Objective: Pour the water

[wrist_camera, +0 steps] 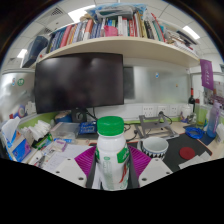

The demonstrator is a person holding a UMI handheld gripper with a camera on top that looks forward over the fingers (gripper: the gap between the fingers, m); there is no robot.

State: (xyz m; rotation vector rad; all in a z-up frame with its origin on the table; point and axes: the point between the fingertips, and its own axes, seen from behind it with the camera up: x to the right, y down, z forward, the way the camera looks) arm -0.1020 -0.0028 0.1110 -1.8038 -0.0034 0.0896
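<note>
A: Gripper view. Where's your bottle?

B: The bottle point(111, 152), green cap, stands upright and near between your fingers point(88, 163). The gripper point(112, 166) looks clamped on its body, pads touching both sides.

A: Handling?

B: Likely thin plastic, smooth label, weighty if full. Hold mid-body, firmly. The white cup point(155, 146) sits just right; the monitor point(78, 82) far behind.

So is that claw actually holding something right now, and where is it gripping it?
Yes. The claw is shut on the white bottle with the green cap, its pink pads pressing either side of the bottle's body, below the cap.
</note>
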